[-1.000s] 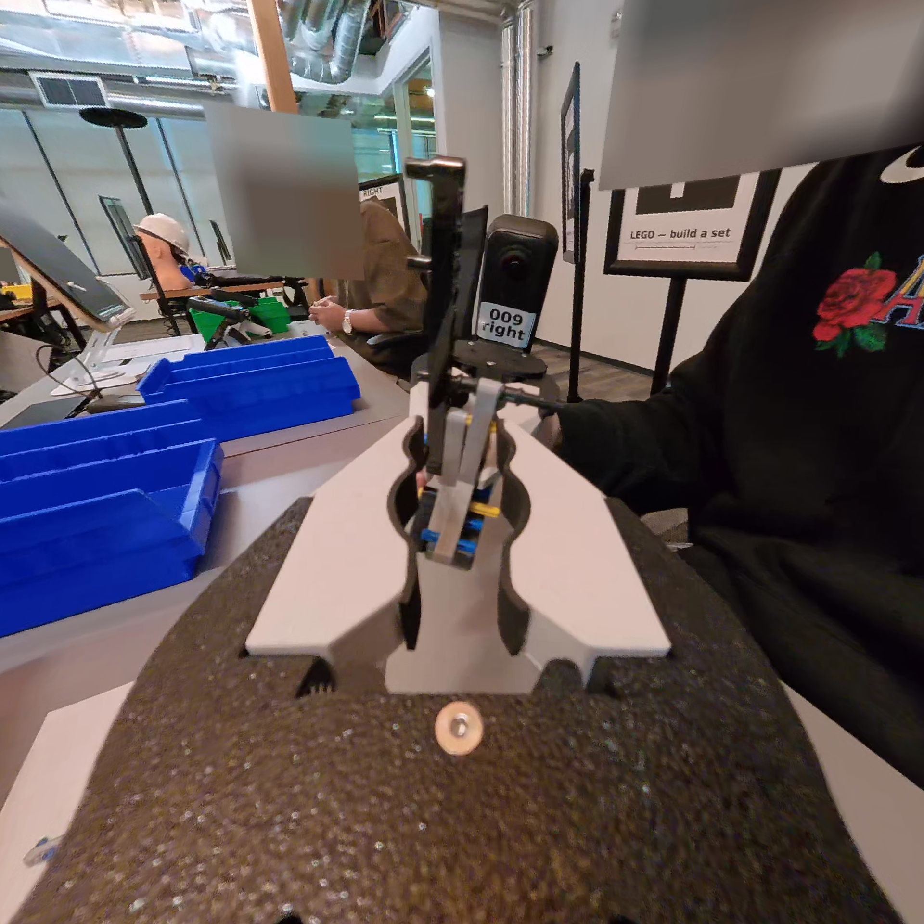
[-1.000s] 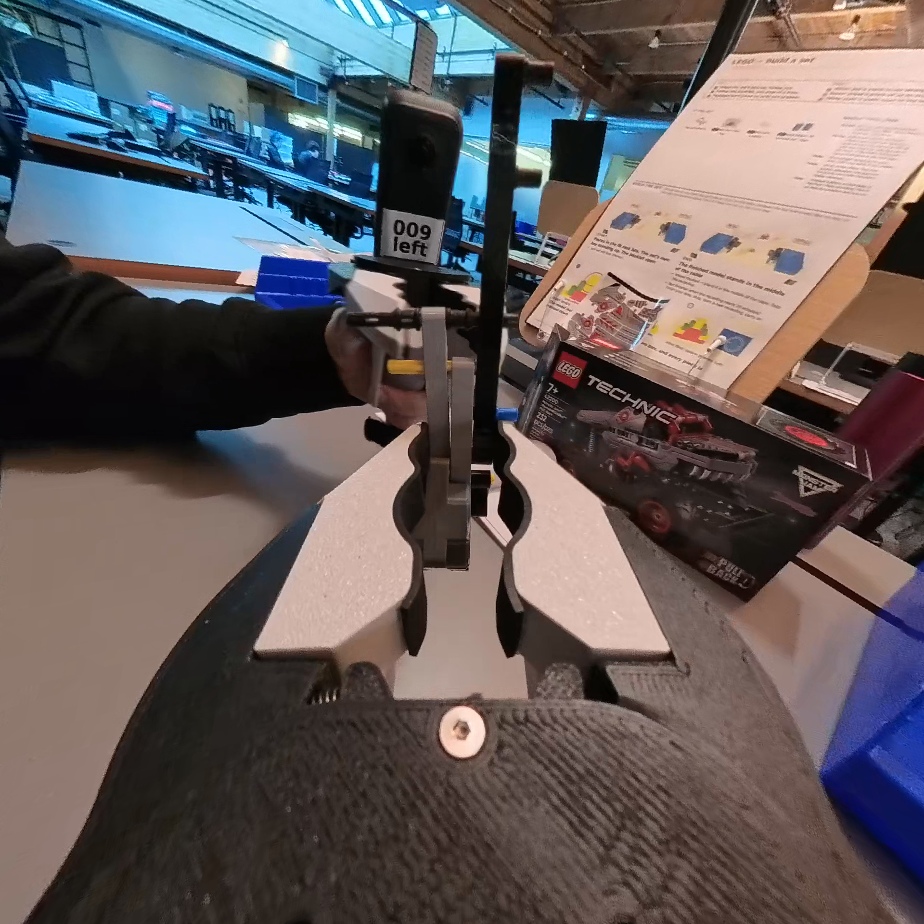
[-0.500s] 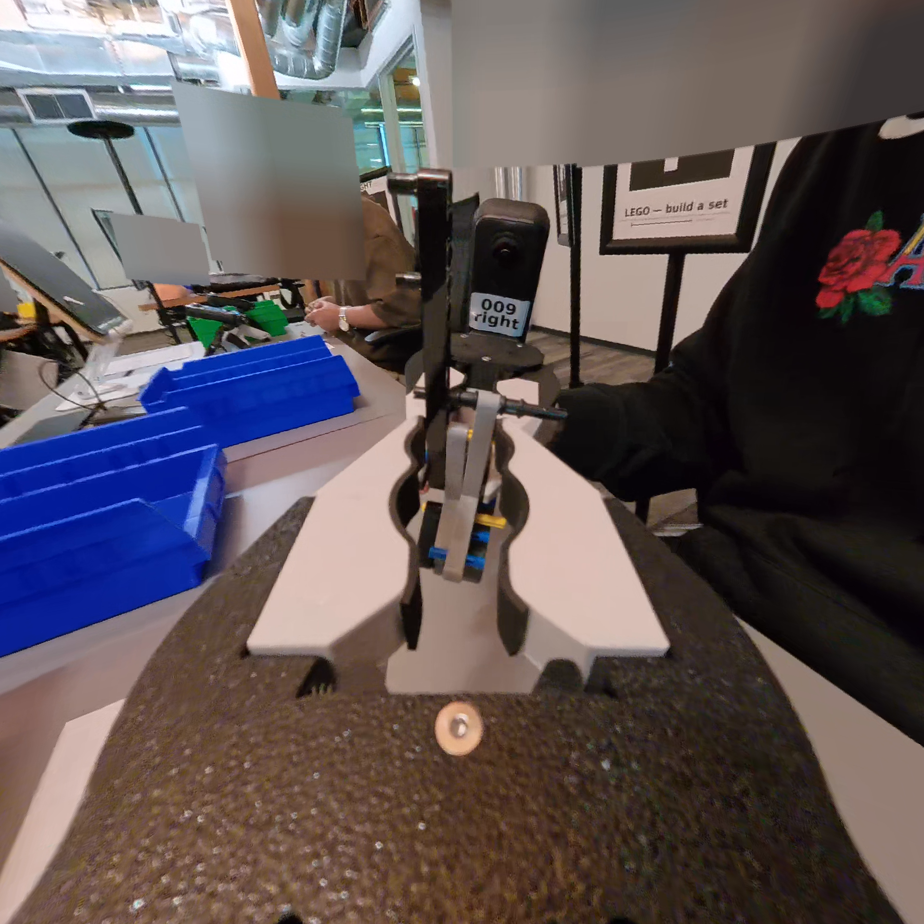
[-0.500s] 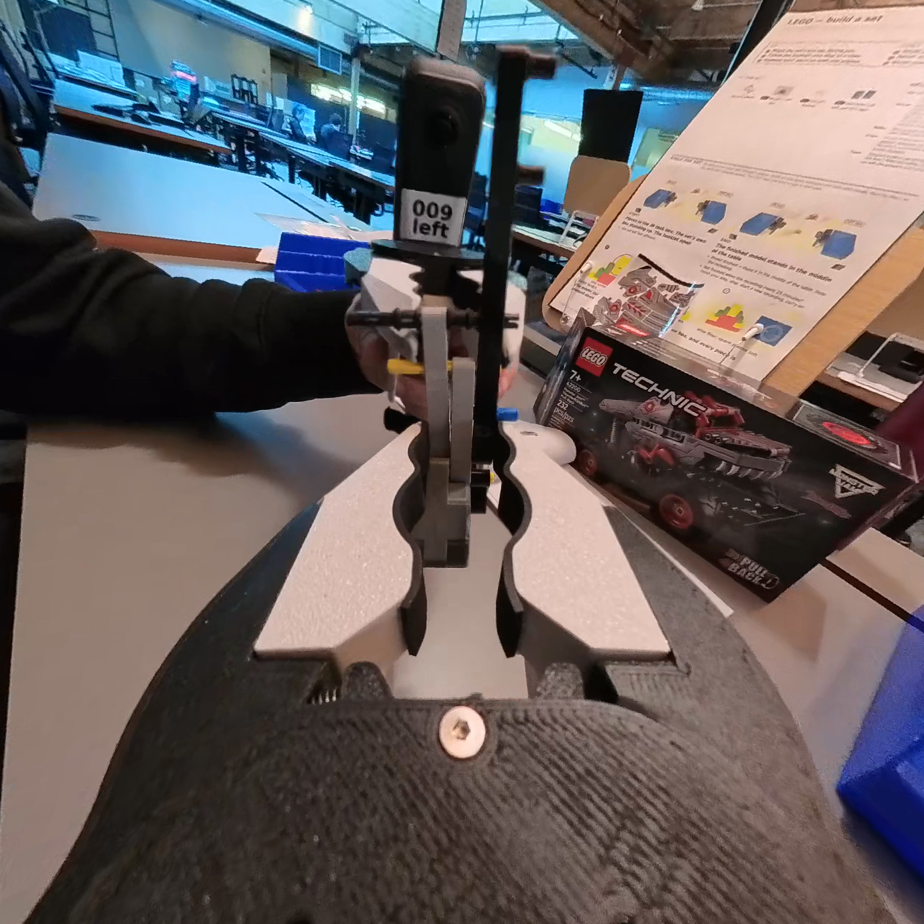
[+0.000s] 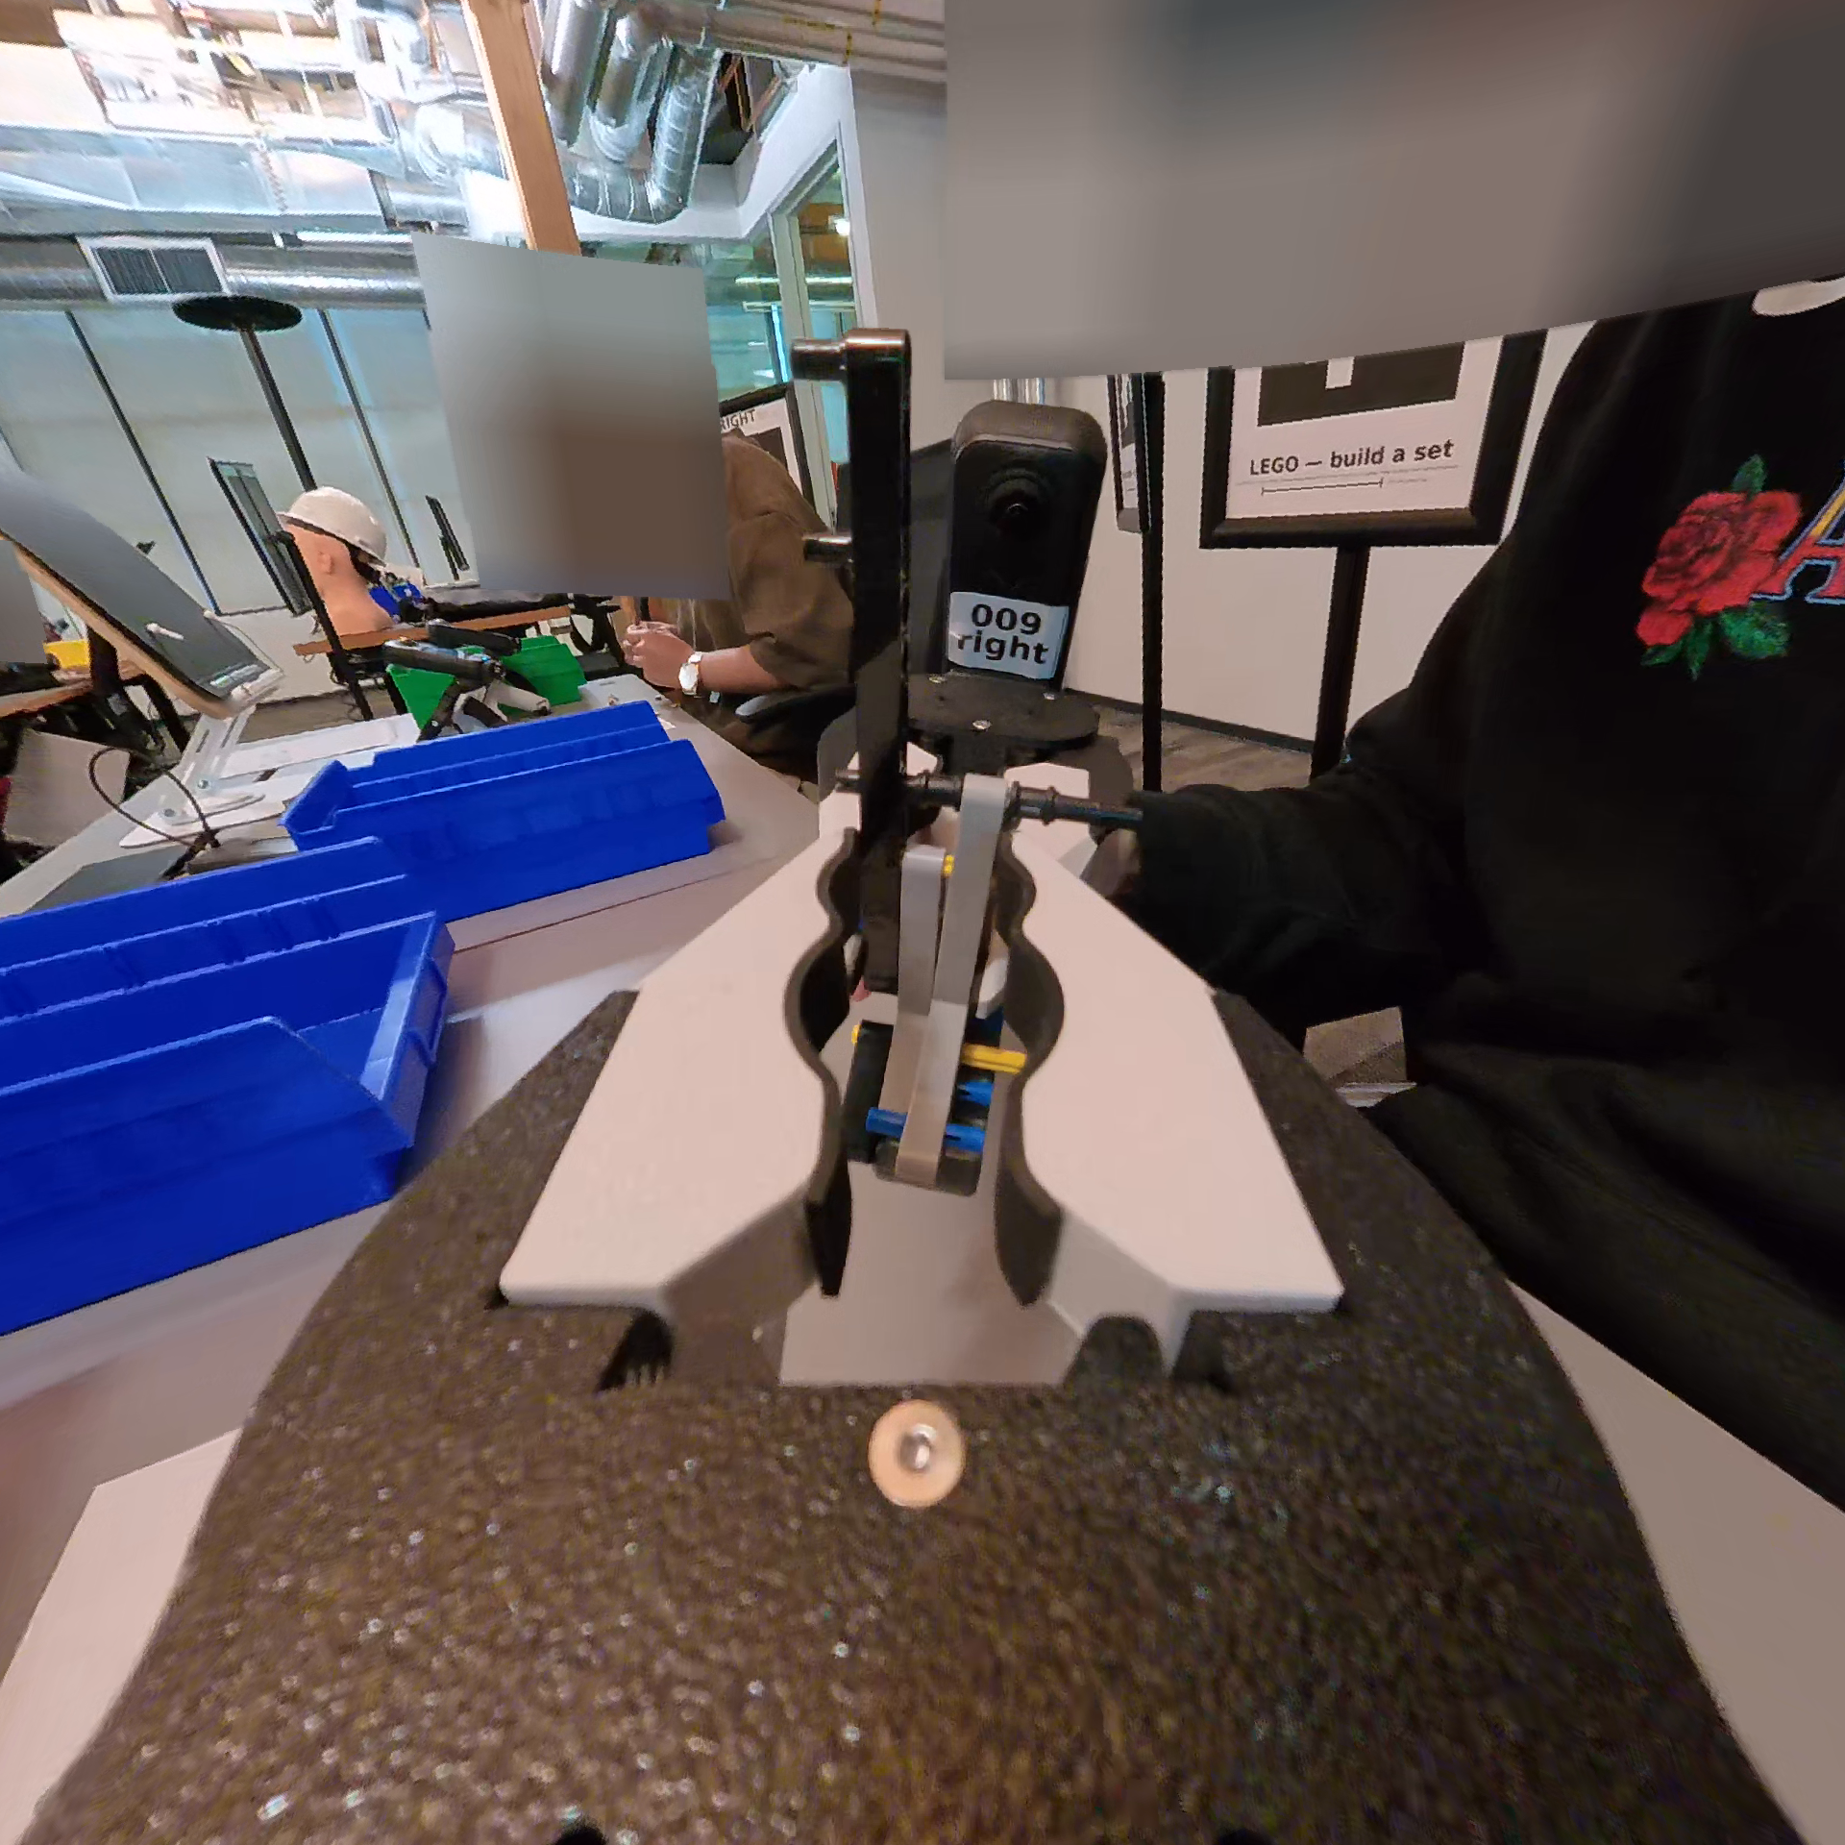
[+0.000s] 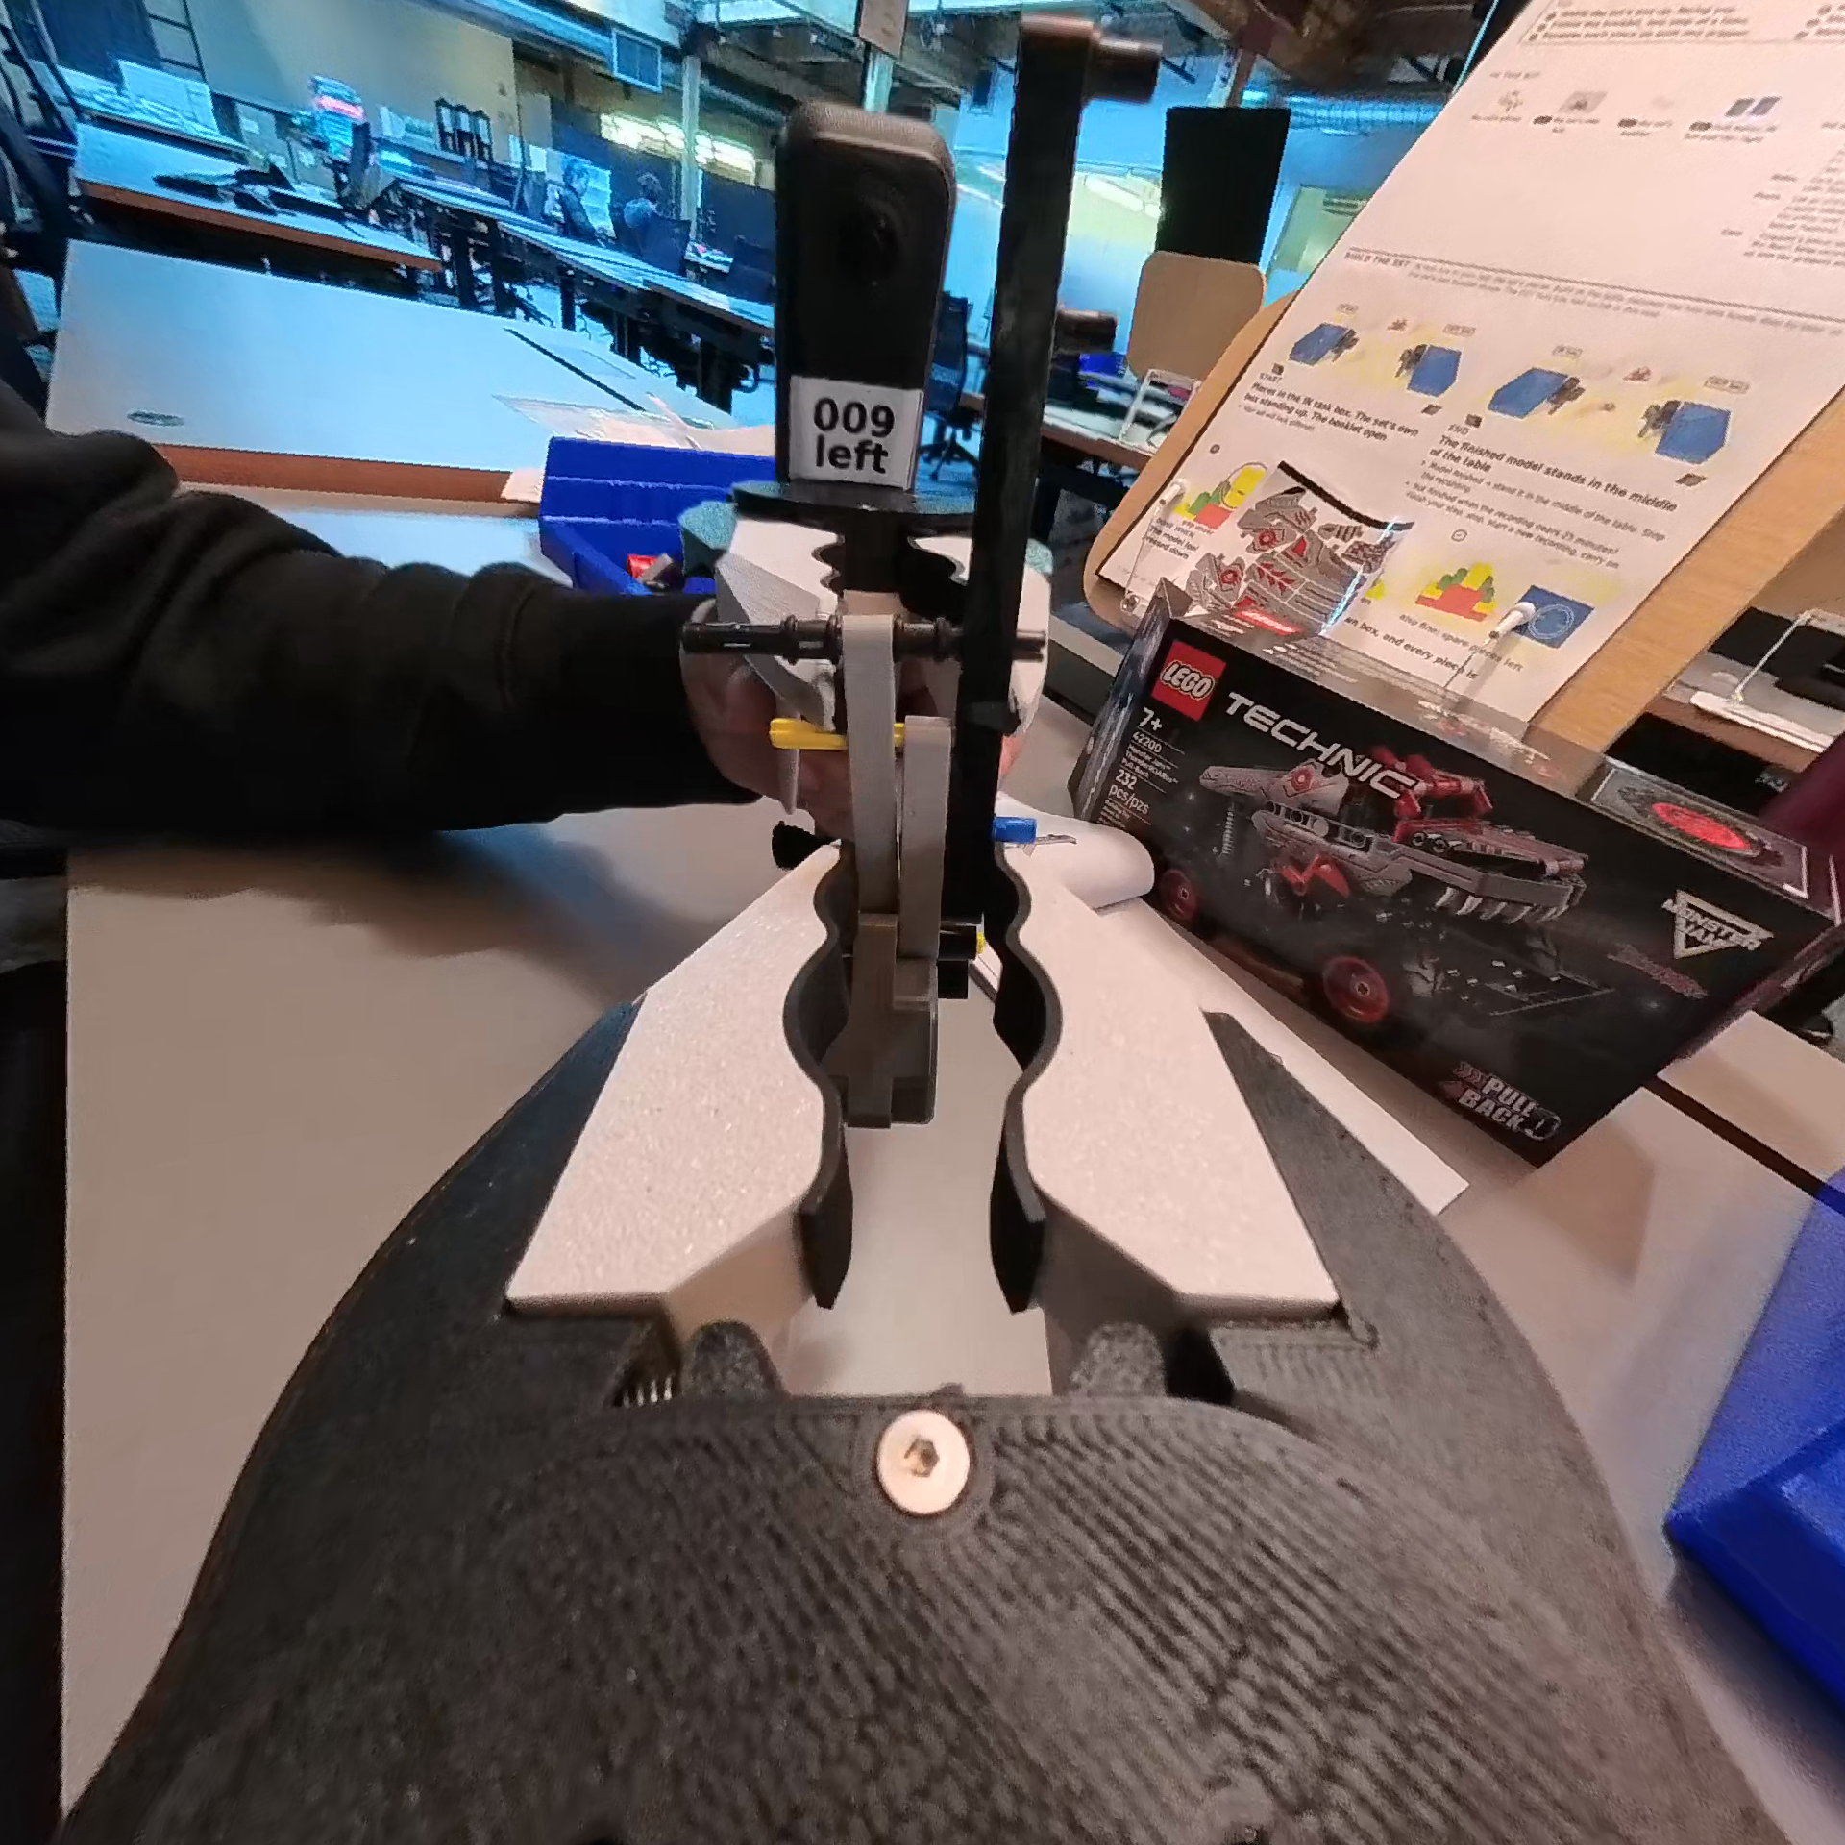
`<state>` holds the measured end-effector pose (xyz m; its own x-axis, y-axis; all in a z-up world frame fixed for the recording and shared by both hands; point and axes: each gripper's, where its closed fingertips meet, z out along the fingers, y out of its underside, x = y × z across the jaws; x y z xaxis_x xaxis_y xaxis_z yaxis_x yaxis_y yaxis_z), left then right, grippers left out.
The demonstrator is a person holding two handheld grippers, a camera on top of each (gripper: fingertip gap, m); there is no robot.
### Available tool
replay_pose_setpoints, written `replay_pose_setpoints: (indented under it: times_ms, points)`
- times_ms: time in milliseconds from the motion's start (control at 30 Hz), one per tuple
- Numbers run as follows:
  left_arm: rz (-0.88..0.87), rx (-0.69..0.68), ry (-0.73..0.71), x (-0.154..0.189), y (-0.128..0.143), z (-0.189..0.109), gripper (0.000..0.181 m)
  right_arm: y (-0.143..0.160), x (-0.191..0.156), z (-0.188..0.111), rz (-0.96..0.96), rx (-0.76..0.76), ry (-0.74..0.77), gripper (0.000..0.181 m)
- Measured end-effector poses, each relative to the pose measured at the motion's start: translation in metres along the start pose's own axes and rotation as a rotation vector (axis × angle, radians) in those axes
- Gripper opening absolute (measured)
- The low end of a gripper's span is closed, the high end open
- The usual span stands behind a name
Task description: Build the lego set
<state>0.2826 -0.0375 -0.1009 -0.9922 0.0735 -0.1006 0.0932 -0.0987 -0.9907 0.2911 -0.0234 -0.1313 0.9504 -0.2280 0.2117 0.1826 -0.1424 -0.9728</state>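
Mid-frame, both the left gripper and right gripper pinch the half-built Technic assembly between them, so any uneven twist could pop its black axle loose.

Grey patches cover the upper left wrist view above the black sleeve. Assembly base is hidden between the left gripper fingers; the contact point cannot be made out. Blue bins are cut off at the frame edge. Behind the lego box, the instruction board runs out of frame, its print too small.
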Motion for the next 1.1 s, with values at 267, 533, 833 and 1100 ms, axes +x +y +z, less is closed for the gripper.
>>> replay_pose_setpoints:
  times_ms: [267, 533, 833, 1100]
  points:
    - [-0.047, 0.060, -0.007, -0.004, -0.002, 0.002, 0.023, -0.002, 0.005, -0.001, -0.002, -0.005, 0.030, 0.023]
    - [-0.110, 0.232, 0.019, -0.005, -0.024, -0.007, 0.023, -0.022, 0.009, 0.004, -0.073, 0.047, 0.168, 0.025]
    - [-0.178, 0.228, -0.112, -0.024, -0.025, -0.004, 0.023, -0.021, 0.025, 0.007, -0.148, -0.003, 0.381, 0.033]
    - [-0.228, 0.169, -0.281, -0.039, -0.022, 0.007, 0.023, -0.018, 0.043, -0.003, -0.170, -0.054, 0.510, 0.025]
